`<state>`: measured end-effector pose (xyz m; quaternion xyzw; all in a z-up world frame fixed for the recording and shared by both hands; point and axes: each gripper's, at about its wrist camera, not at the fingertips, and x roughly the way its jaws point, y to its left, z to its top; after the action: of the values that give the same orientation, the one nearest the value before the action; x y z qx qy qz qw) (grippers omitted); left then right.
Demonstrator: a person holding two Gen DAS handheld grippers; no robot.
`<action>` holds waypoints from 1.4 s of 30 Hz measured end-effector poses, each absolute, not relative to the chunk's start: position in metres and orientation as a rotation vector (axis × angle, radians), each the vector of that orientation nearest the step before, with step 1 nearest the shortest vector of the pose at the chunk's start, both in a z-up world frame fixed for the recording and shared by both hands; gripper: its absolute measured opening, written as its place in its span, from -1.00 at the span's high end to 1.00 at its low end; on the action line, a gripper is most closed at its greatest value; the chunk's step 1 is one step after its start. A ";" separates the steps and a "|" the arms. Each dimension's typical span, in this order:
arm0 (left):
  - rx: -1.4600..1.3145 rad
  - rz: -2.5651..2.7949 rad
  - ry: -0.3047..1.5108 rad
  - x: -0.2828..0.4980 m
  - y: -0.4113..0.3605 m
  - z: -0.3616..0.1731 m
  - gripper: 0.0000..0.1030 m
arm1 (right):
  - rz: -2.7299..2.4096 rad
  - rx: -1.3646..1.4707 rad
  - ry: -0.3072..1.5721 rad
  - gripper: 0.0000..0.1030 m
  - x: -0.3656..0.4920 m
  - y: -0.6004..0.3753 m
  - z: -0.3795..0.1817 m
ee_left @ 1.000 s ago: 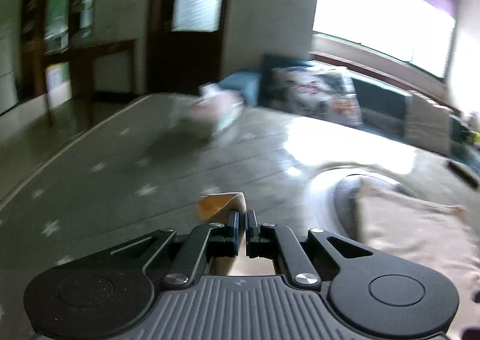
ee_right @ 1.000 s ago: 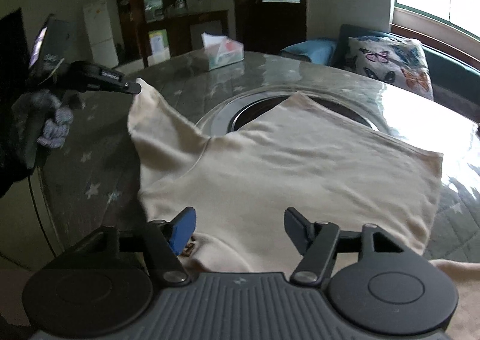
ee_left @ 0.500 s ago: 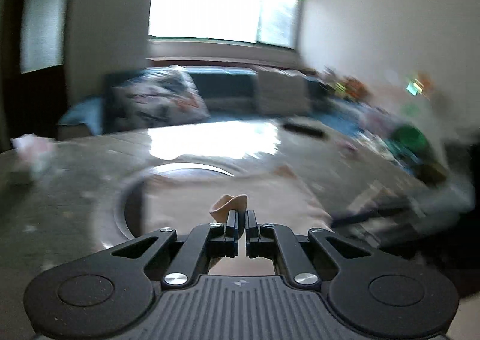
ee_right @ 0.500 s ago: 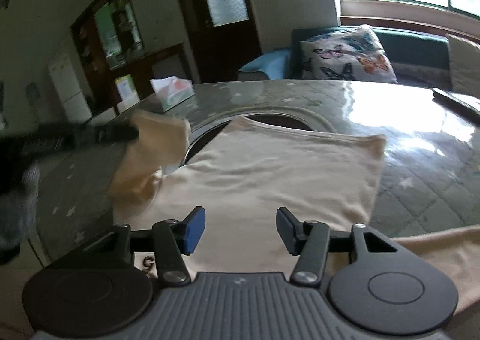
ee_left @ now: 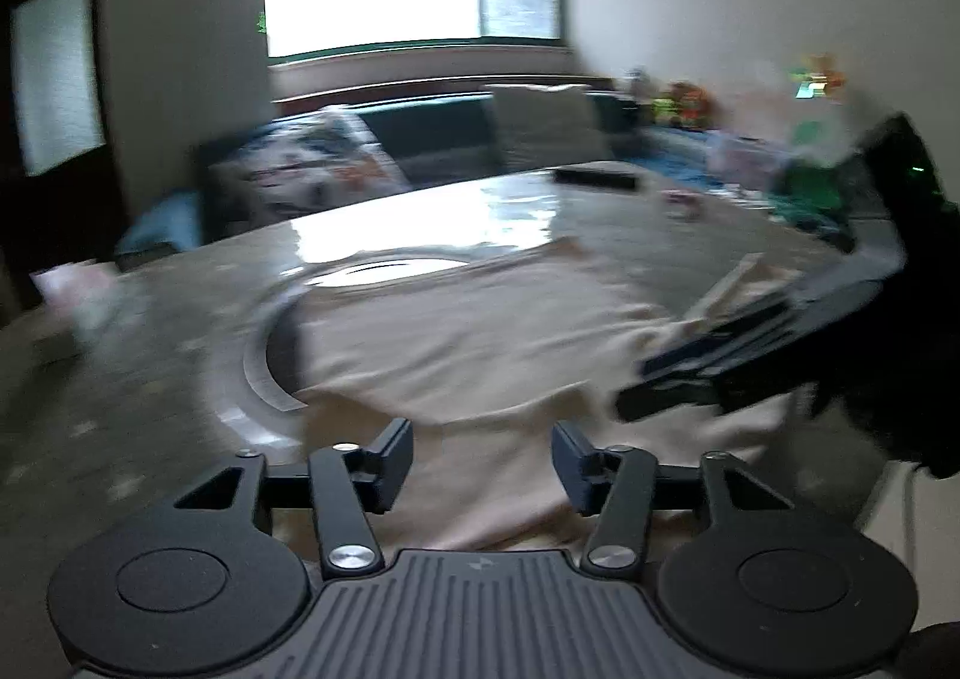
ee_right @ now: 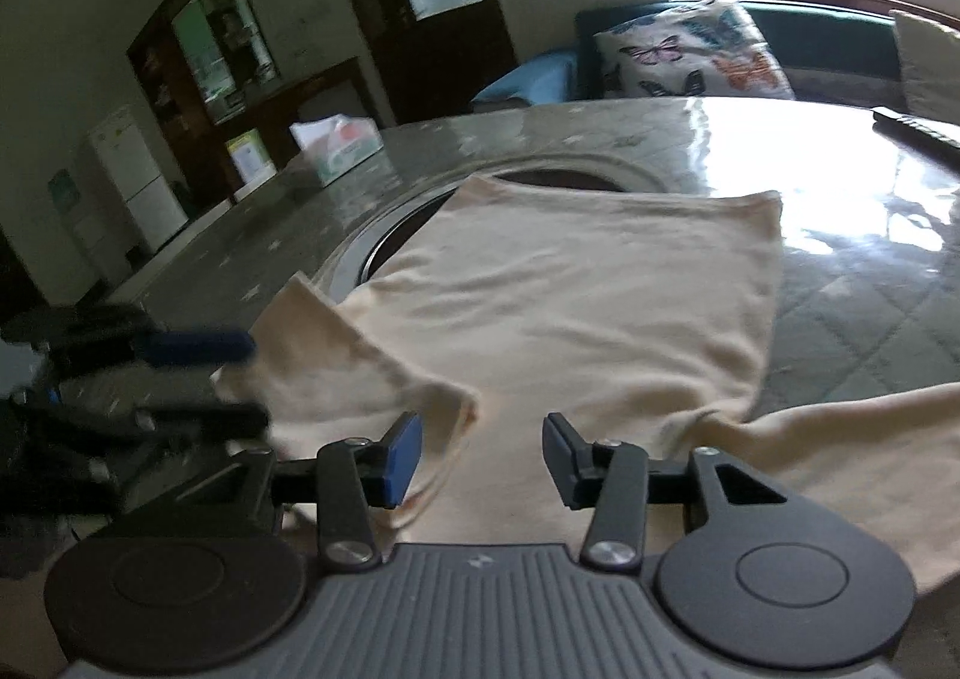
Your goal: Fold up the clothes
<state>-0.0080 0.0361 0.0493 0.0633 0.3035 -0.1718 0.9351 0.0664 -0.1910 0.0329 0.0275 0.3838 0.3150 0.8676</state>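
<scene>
The cream shirt (ee_right: 576, 319) is lying spread on the surface (ee_right: 840, 319), its near sleeve (ee_right: 360, 373) flopped in over the body. Both the left gripper (ee_left: 482, 460) and the right gripper (ee_right: 481, 457) are hovering over the shirt's near edge, fingers wide apart and empty. To fold cleanly, I judge the sleeve needs flattening square before the next crease.

- Shirt (ee_right: 576, 307): soft cream knit cloth, matt, lightly wrinkled.
- Bench (ee_right: 840, 211): glossy, smooth top that mirrors the window light.
- Right tool (ee_right: 480, 460): matt black plastic, ribbed grey body, bright metal rivets.
- Pillow (ee_right: 690, 52): printed cloth.
</scene>
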 end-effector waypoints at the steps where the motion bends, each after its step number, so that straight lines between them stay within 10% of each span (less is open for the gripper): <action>1: 0.126 -0.323 0.626 -0.010 0.043 0.047 -0.11 | 0.666 0.052 0.809 0.12 0.067 -0.187 0.031; 11: 0.091 -0.106 0.687 -0.021 0.098 0.028 -0.30 | 0.669 -0.021 0.821 0.91 0.064 -0.157 0.027; 28: 0.174 -0.085 0.679 -0.016 0.082 0.014 -0.33 | 0.694 -0.058 0.476 0.93 0.047 -0.169 0.145; 42: 0.216 -0.070 0.688 -0.027 0.097 0.027 -0.32 | 0.438 -0.049 0.800 0.85 0.065 -0.213 0.046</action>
<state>-0.0265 0.0971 0.0270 0.1056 0.3366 -0.0341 0.9351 0.0654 -0.2134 0.0456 -0.0238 0.3865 0.2114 0.8975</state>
